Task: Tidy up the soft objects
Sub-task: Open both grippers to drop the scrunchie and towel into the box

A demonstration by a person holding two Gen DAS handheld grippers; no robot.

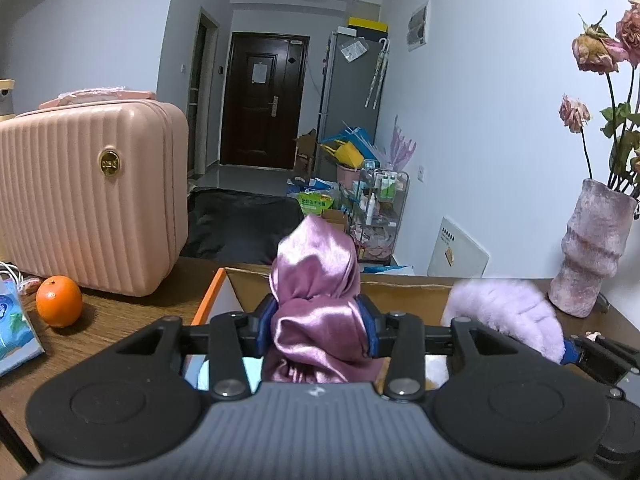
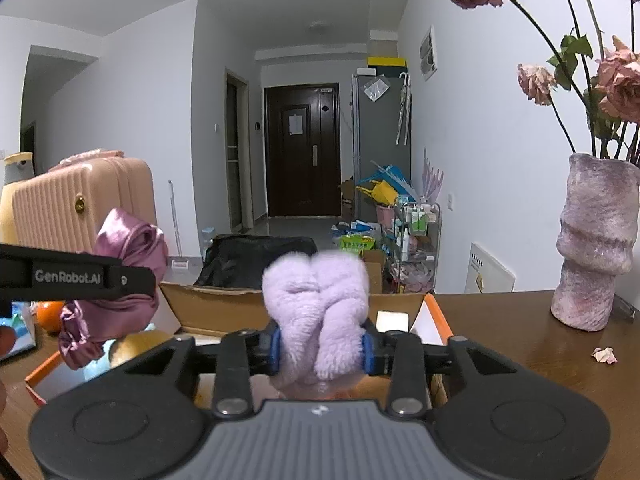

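Observation:
My left gripper (image 1: 318,330) is shut on a shiny pink satin cloth (image 1: 316,300) and holds it above an open cardboard box (image 1: 256,280) with orange flaps. My right gripper (image 2: 322,346) is shut on a fluffy lilac cloth (image 2: 318,304), also above the box (image 2: 208,306). The lilac cloth (image 1: 504,312) shows to the right in the left wrist view, and the satin cloth (image 2: 120,280) shows to the left in the right wrist view, with the left gripper's arm across it. Both cloths stick up out of the jaws.
A pink ribbed case (image 1: 88,196) stands at the left on the brown table (image 1: 120,320), with an orange (image 1: 59,301) in front of it. A pink vase (image 2: 596,248) with dried roses stands at the right. A petal (image 2: 604,354) lies near it.

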